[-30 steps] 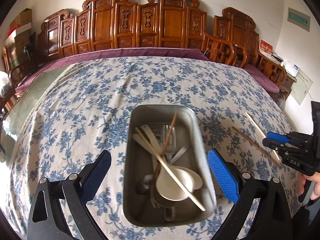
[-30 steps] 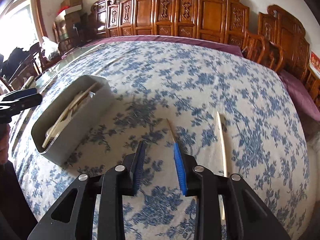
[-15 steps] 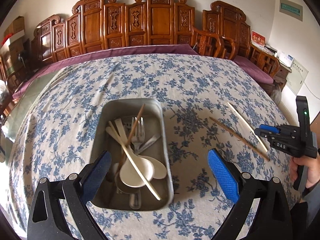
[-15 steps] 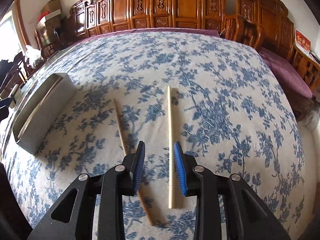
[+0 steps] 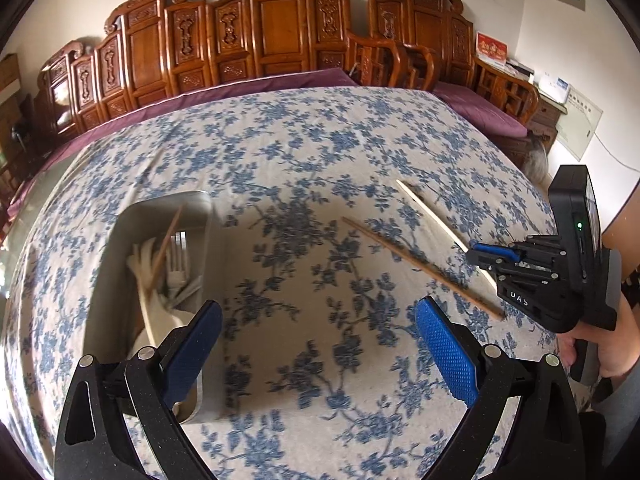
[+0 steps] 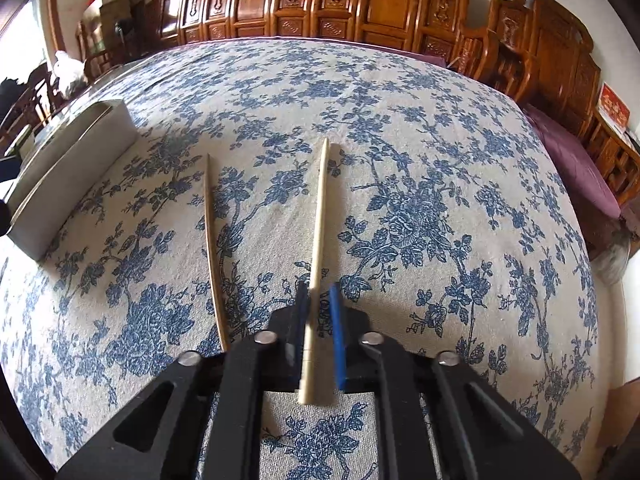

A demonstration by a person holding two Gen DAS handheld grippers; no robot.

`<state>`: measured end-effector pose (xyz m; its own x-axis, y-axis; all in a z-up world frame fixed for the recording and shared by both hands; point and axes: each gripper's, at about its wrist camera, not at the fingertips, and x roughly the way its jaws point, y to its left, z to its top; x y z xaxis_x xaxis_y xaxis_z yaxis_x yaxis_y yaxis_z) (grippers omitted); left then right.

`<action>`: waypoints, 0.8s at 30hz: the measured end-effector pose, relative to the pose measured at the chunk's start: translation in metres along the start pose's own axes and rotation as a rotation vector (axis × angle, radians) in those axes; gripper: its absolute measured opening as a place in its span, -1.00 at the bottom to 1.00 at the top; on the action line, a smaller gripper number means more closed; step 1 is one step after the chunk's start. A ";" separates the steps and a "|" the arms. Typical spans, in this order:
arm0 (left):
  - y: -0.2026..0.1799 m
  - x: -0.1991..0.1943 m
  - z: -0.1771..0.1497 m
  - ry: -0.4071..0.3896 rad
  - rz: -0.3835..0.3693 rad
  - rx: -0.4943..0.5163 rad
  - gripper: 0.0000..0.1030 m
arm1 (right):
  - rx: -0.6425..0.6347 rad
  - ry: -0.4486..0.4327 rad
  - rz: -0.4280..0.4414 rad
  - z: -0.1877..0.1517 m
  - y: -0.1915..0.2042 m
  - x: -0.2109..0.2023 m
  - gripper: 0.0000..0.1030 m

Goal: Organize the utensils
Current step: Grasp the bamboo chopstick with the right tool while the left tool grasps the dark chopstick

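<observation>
The right claw (image 6: 320, 312) has just closed, pinching the pale chopstick (image 6: 318, 232) near its near end. The left claw (image 5: 320, 344) is spread, empty (above the cloth). Left of the pale one lies the brown chopstick (image 6: 212, 248); farther left, the metal tray (image 6: 68, 176) on the table (image 6: 440, 200).

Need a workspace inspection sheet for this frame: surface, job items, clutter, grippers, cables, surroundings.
Surface: blue-floral tablecloth over the table.
Job's things: grey metal tray holding white spoons, a fork and chopsticks; pale bamboo chopstick and darker brown chopstick lying apart on the cloth.
Clutter: nothing seen.
Grippers: right gripper has just closed on the pale chopstick's near end; left gripper open, empty, beside the tray.
Cables: nothing seen on the table.
Surroundings: carved wooden chairs along the wall.
</observation>
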<state>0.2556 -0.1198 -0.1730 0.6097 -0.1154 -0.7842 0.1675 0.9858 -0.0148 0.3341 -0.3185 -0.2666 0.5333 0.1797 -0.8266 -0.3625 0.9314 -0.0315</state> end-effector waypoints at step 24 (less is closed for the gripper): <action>-0.098 0.095 0.029 0.141 0.012 0.065 0.75 | 0.161 -0.045 0.015 -0.005 -0.057 -0.013 -0.89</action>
<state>0.3200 -0.2311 -0.2282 0.4980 -0.0811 -0.8634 0.2136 0.9764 0.0315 0.3442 -0.3759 -0.2567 0.5637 0.2047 -0.8002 -0.2452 0.9666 0.0745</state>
